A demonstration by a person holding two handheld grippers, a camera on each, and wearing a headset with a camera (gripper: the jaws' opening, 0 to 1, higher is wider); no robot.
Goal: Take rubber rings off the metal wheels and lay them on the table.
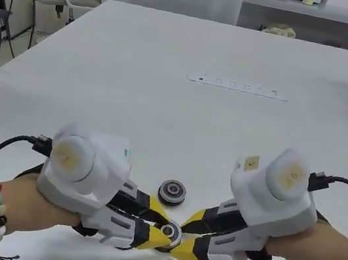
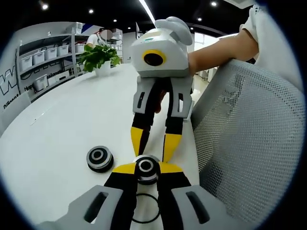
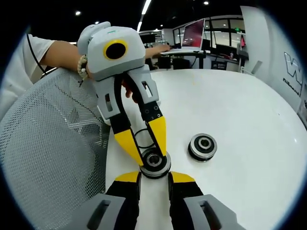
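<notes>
Left tool [image 2: 146, 175] clamped across wheel [image 2: 146, 166], which sits flat, axis up, at near edge of counter [image 1: 165, 102]. Right tool [image 3: 154, 177] faces it head-on, jaws nearly together, tips at wheel's rim; can't tell if they pinch rubber. Loose ring [image 2: 144, 223] on counter under left tool. Second wheel [image 1: 172, 192] just beyond, apart.

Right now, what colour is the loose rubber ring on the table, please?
The rubber ring is black; left gripper view shows it best.

two wheels [image 1: 172, 192] [image 1: 170, 231], one loose ring [image 2: 146, 223], two tools [image 1: 158, 229] [image 1: 188, 236].
</notes>
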